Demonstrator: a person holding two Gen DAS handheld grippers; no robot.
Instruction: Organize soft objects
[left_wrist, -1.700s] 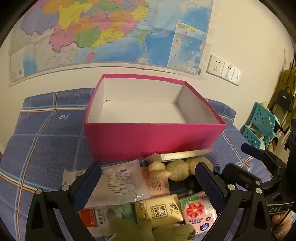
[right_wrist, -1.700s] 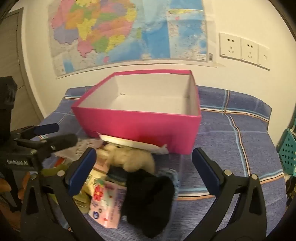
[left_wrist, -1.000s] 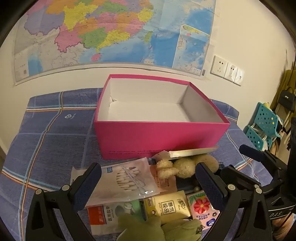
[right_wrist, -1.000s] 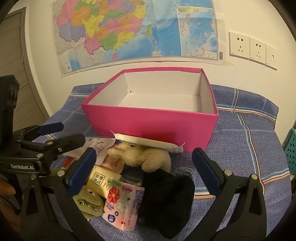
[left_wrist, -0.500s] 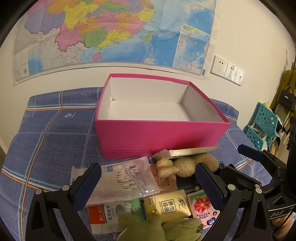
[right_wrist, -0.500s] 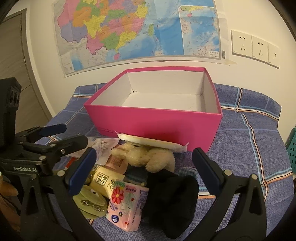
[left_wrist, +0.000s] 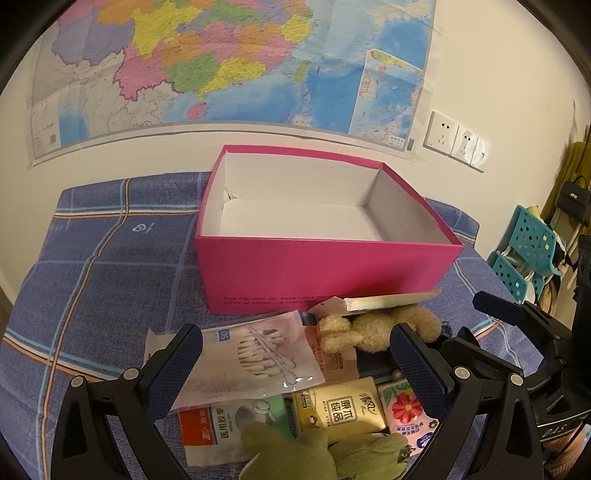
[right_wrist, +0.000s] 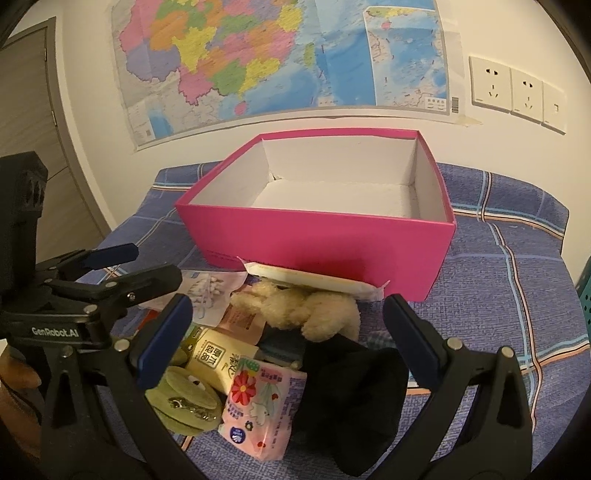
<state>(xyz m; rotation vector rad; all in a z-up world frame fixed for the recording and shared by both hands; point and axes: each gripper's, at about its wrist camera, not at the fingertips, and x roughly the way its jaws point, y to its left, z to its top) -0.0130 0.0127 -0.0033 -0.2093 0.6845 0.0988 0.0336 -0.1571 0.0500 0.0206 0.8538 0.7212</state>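
The soft things lie in a loose heap on the blue plaid cloth (left_wrist: 110, 266), just in front of the near wall of the open pink box (left_wrist: 325, 275), which shows only its white inside. A cream plush toy (right_wrist: 306, 310) rests near that wall, with a long white wrapped packet (right_wrist: 314, 278) lying over its back; the toy's face is hard to make out in either view. To its right a black fabric piece (right_wrist: 354, 398) is bunched so that its shape cannot be told, and it covers part of a blue checked item behind it. A pink floral tissue pack (right_wrist: 258, 406) touches the black fabric, and a yellow tissue pack (left_wrist: 341, 410) sits just left of it. A green plush (left_wrist: 314, 456) is cut off by the bottom edge of the left wrist view. A clear cotton swab bag (left_wrist: 255, 362) overlaps a packet with a red label (left_wrist: 218, 432) whose lower part is hidden.

The left gripper (left_wrist: 295, 365) hangs over the heap with its jaws spread wide, grasping nothing. The right gripper (right_wrist: 288, 336) is likewise released, jaws apart above the black fabric and tissue packs.
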